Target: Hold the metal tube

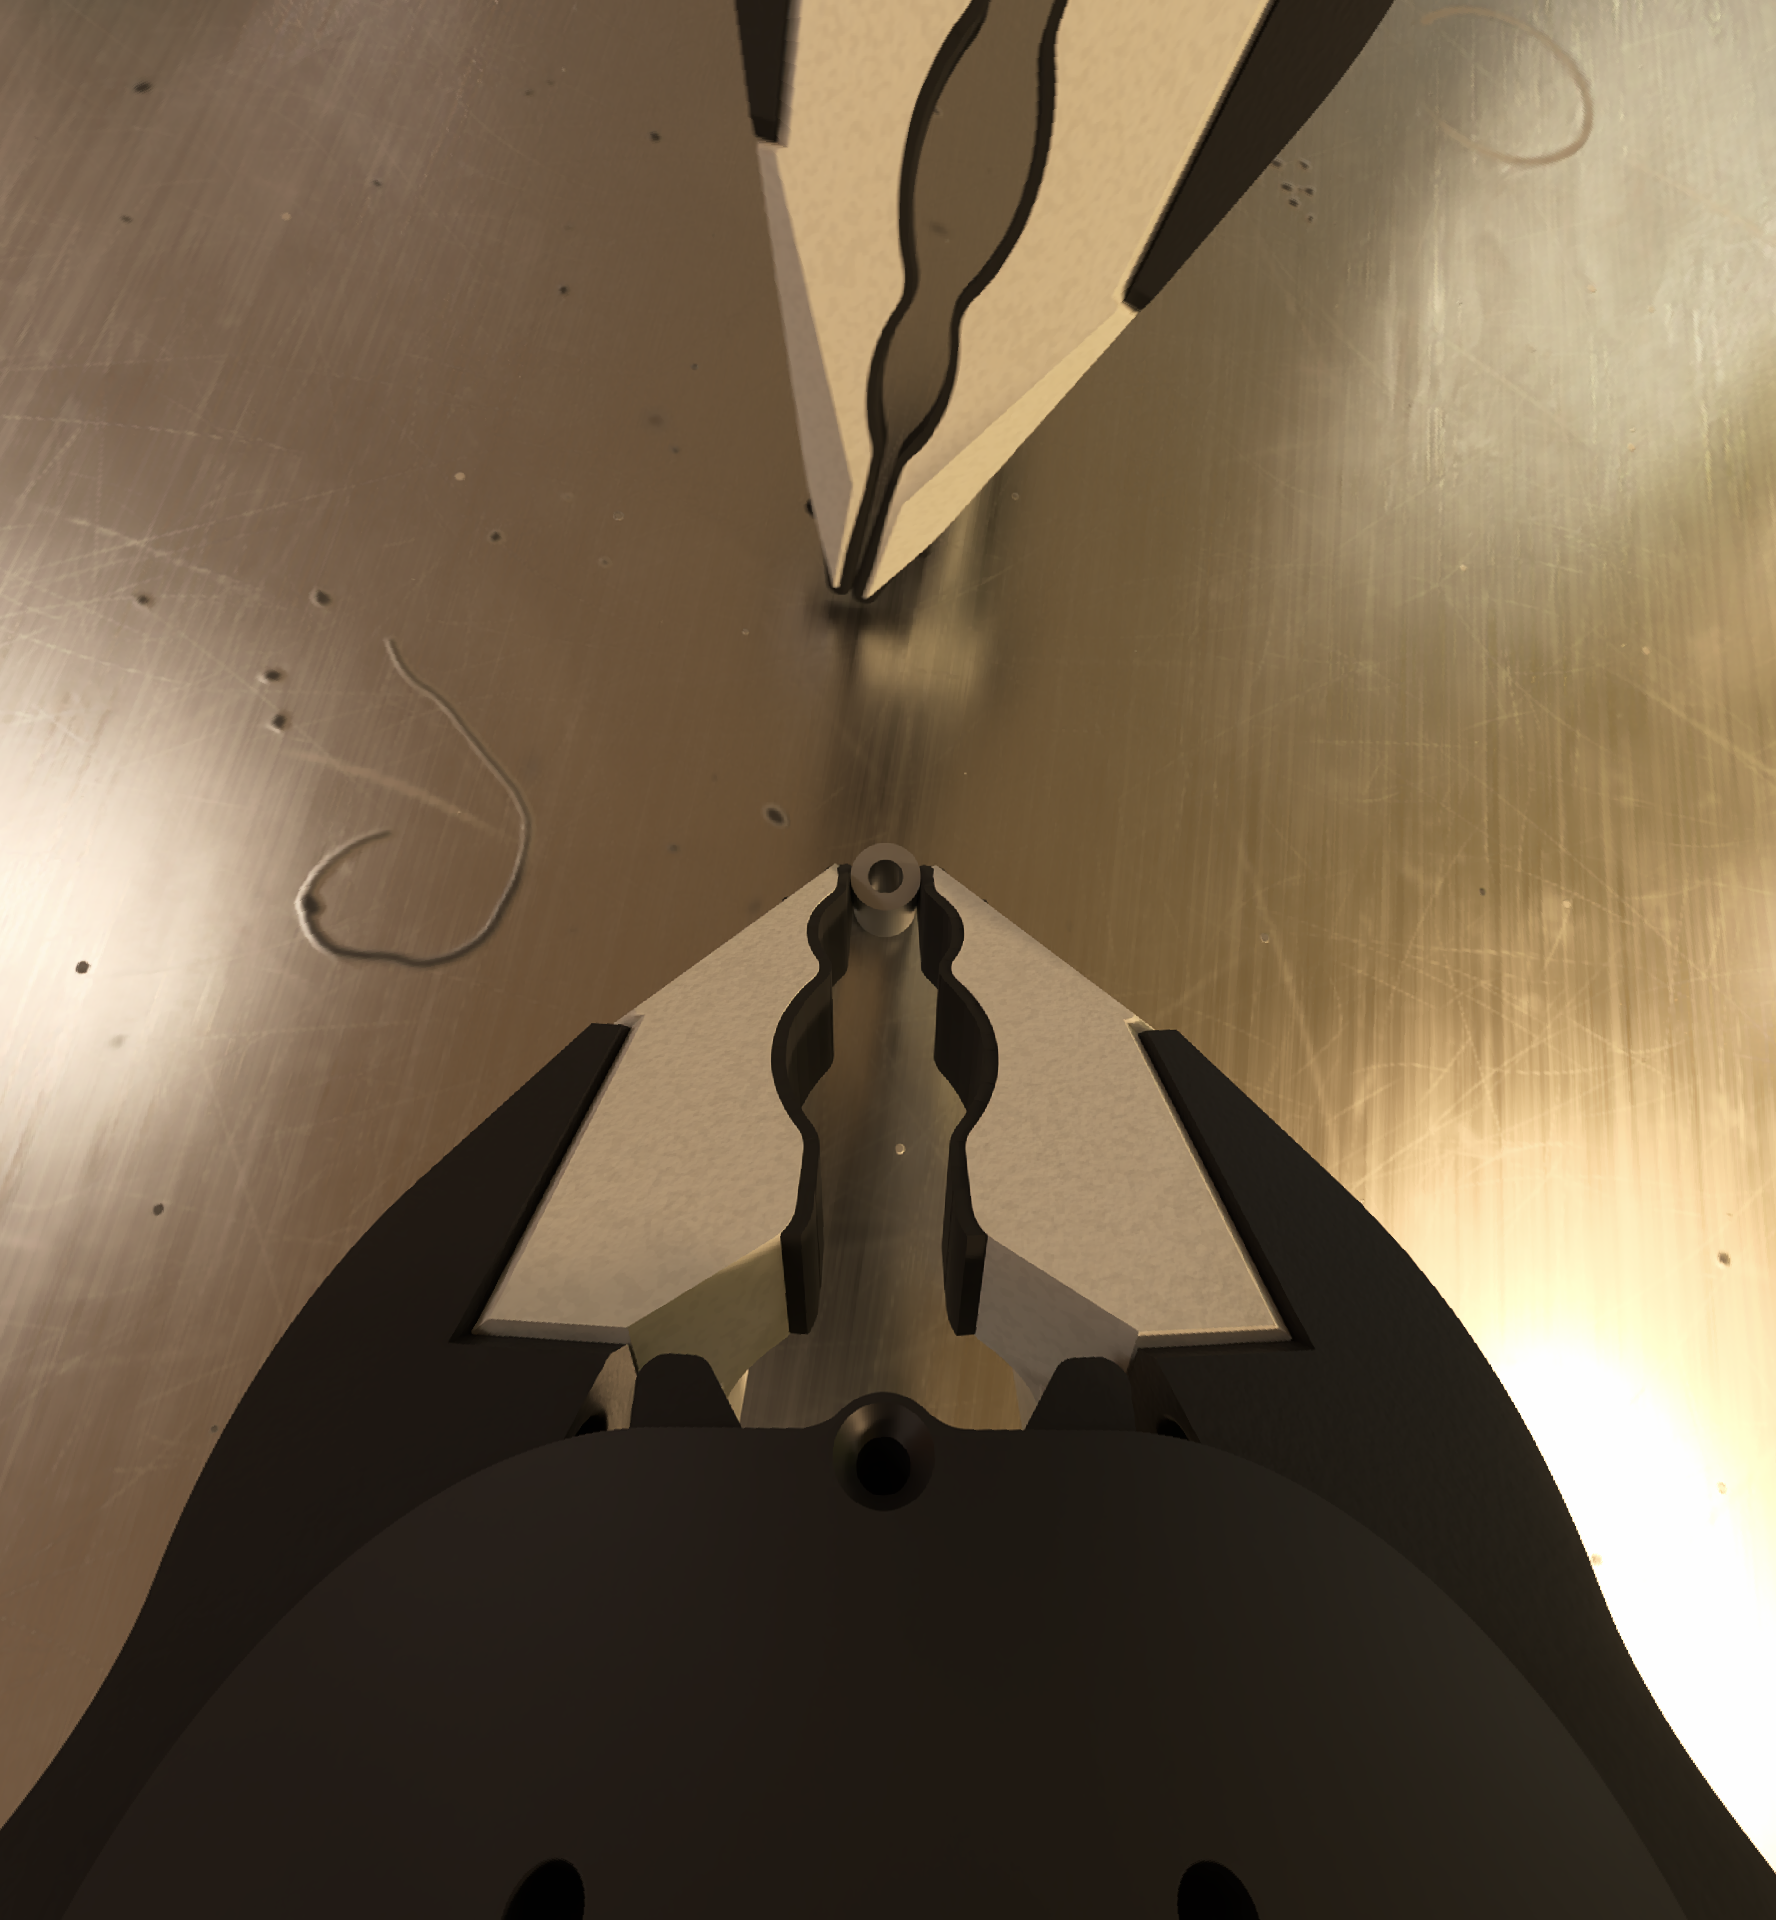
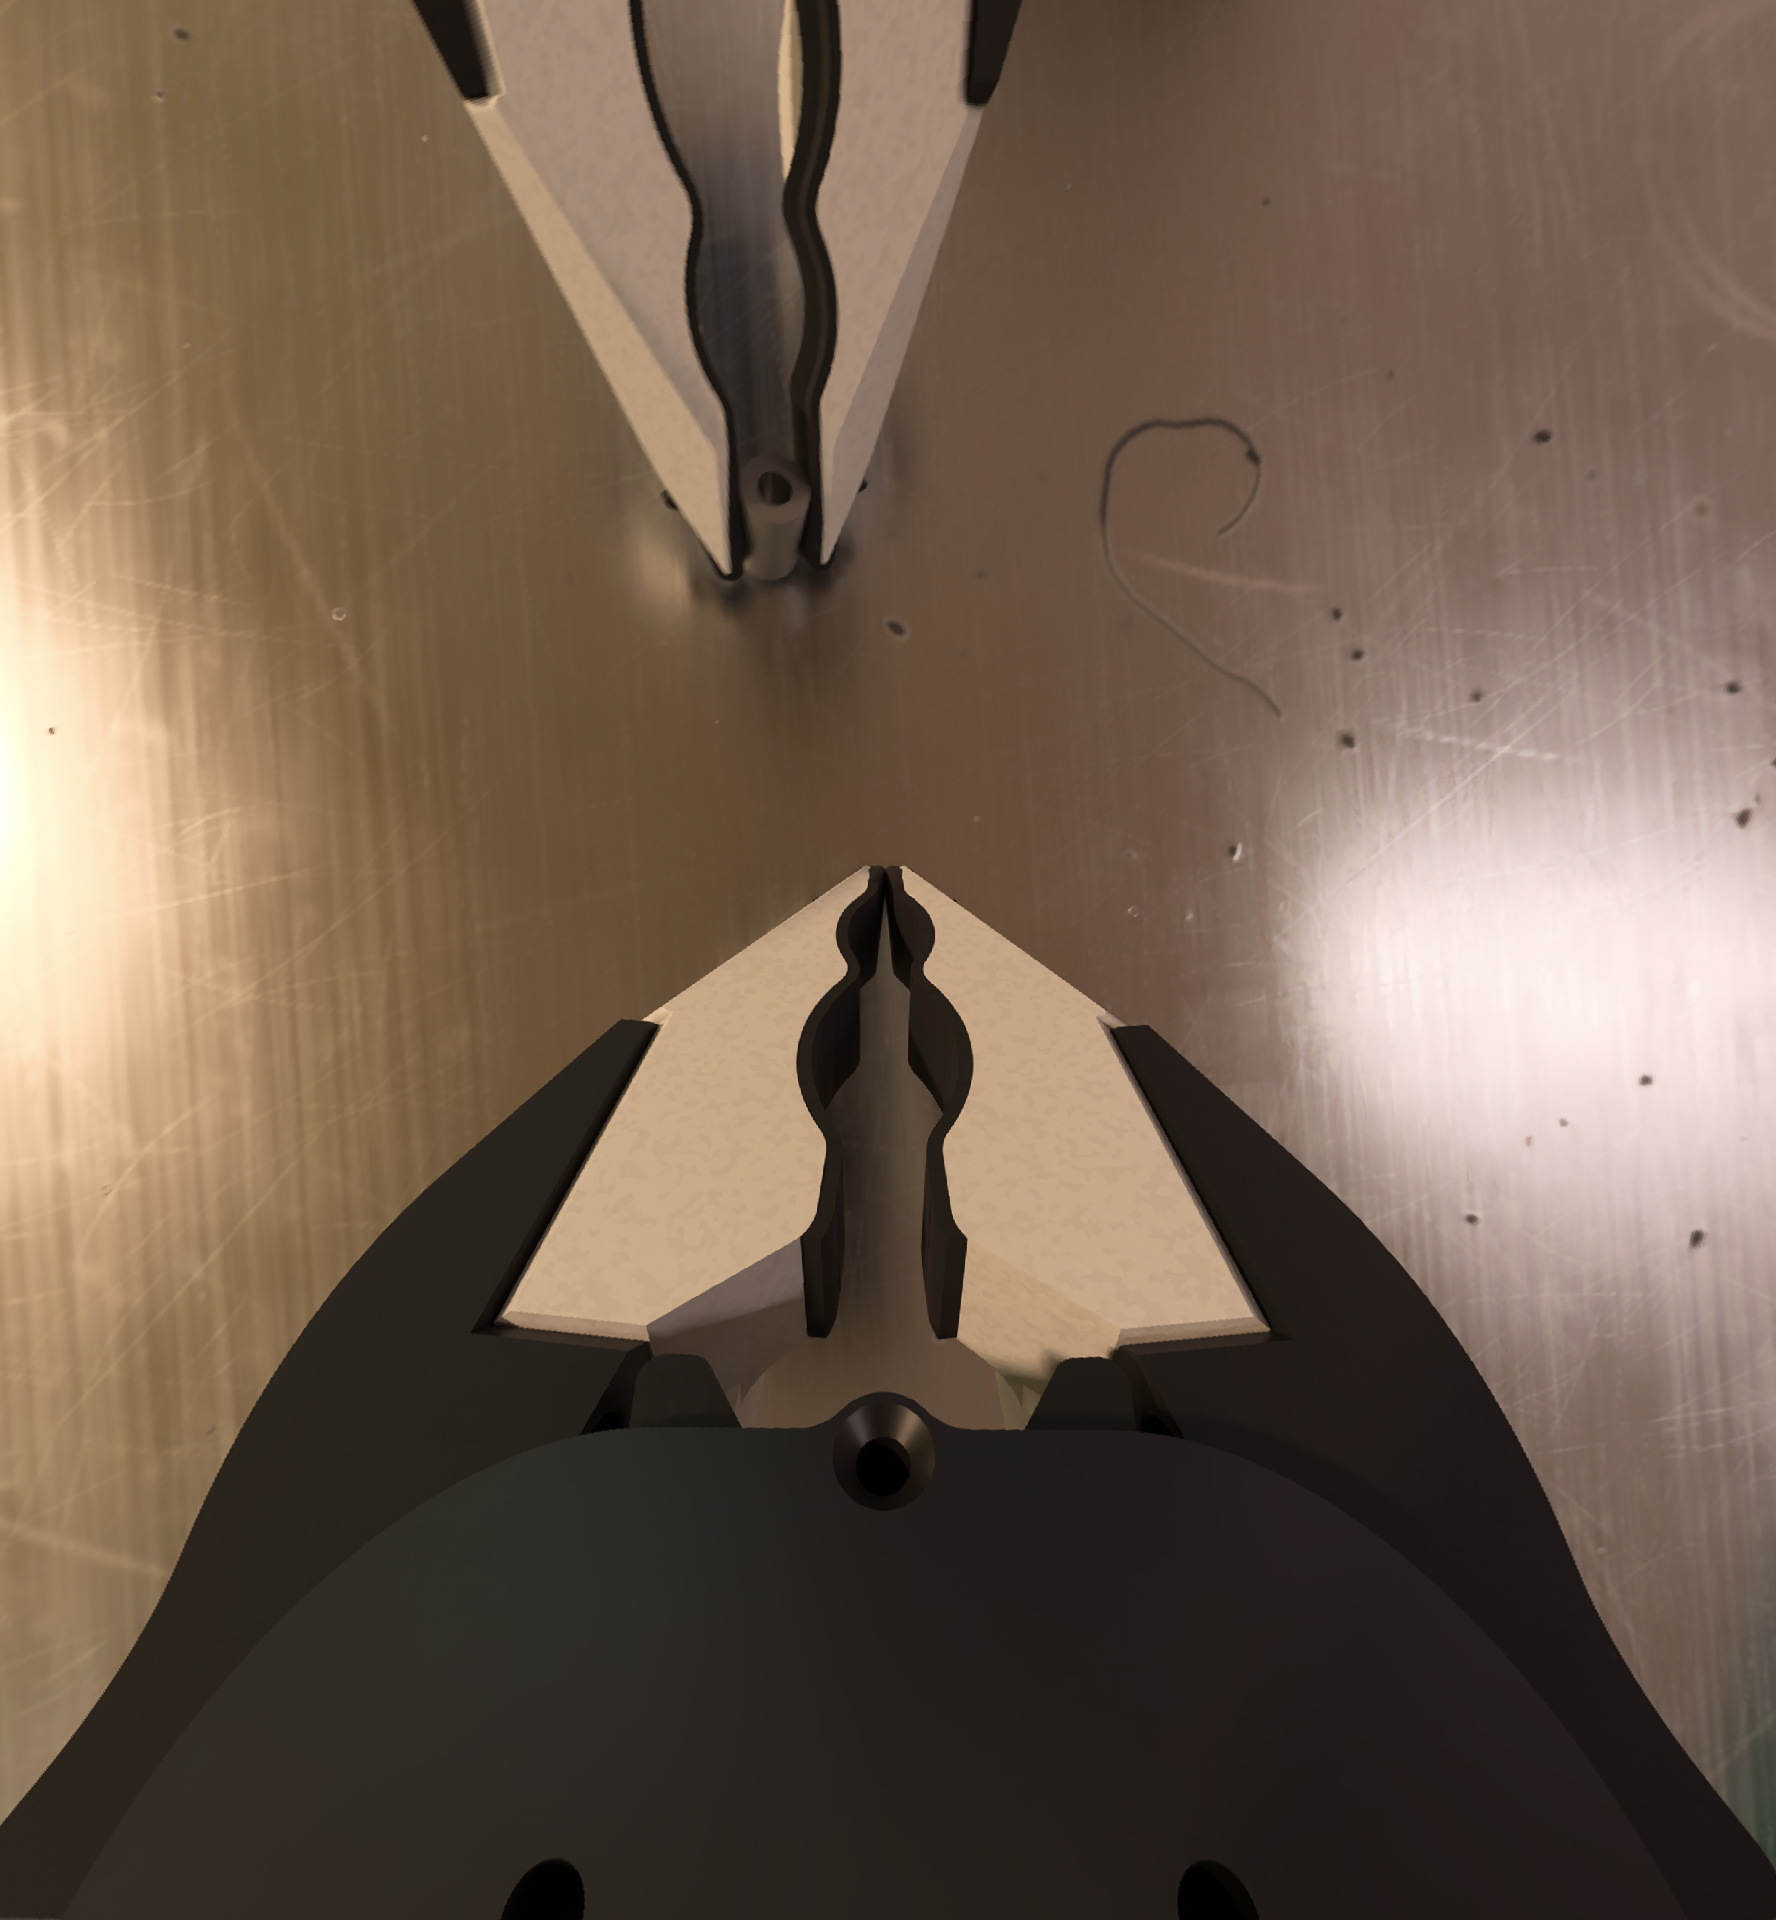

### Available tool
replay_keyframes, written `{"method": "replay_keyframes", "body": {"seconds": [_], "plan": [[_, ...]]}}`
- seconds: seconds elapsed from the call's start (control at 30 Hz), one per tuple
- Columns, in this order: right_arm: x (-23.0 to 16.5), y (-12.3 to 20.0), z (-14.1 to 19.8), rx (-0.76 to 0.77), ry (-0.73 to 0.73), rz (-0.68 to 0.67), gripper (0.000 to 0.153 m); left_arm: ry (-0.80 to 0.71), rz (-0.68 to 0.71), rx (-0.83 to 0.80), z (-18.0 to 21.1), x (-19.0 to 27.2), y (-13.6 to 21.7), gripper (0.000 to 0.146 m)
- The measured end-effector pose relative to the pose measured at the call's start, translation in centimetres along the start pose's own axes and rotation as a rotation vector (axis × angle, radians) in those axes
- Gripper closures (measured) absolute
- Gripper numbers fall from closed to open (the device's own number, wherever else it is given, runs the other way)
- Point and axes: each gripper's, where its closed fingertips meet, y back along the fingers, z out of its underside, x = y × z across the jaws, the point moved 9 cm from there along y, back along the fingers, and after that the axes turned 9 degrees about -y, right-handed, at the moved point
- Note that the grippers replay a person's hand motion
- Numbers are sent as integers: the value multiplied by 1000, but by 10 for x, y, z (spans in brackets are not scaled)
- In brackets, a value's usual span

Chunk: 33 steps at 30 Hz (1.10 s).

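A short grey metal tube [image 1: 882,894] stands upright between the tips of my left gripper [image 1: 884,883], which is shut on it just above a scratched metal surface. The tube also shows in the right wrist view [image 2: 775,520], held in the left gripper [image 2: 772,556] that points toward me. My right gripper [image 2: 886,875] is shut and empty, its tips pressed together a short way in front of the tube. In the left wrist view the right gripper [image 1: 853,590] comes down from the top with its tips at the surface.
The brushed metal tabletop [image 1: 1383,727] is scratched and dotted with small pits. A thin curled wire or hair [image 1: 427,831] lies left of the left gripper, and also shows in the right wrist view [image 2: 1185,520]. Bright light patches reflect on both sides.
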Motion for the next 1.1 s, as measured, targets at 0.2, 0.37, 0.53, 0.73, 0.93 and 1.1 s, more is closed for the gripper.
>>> {"method": "replay_keyframes", "body": {"seconds": [0.2, 0.37, 0.53, 0.73, 0.93, 1.1], "plan": [[2, -6, -4, 57, -1, 15, 153, 8, 9, 3, 0, 0, 0, 134], [5, 3, -3, 53, -43, 48, 153, -1, 4, -1, -1, 1, 0, 134], [-1, 7, 4, 32, -17, 40, 153, -4, 3, -3, -1, 2, 0, 134], [-2, -3, 0, 47, -8, 34, 153, -4, 3, -3, -1, 2, 0, 134], [1, -8, -6, 99, -14, 50, 153, -6, 2, -4, -1, 2, 0, 134], [1, 6, 1, 117, -64, 14, 153, -8, 3, -4, -1, 2, 0, 134]]}}
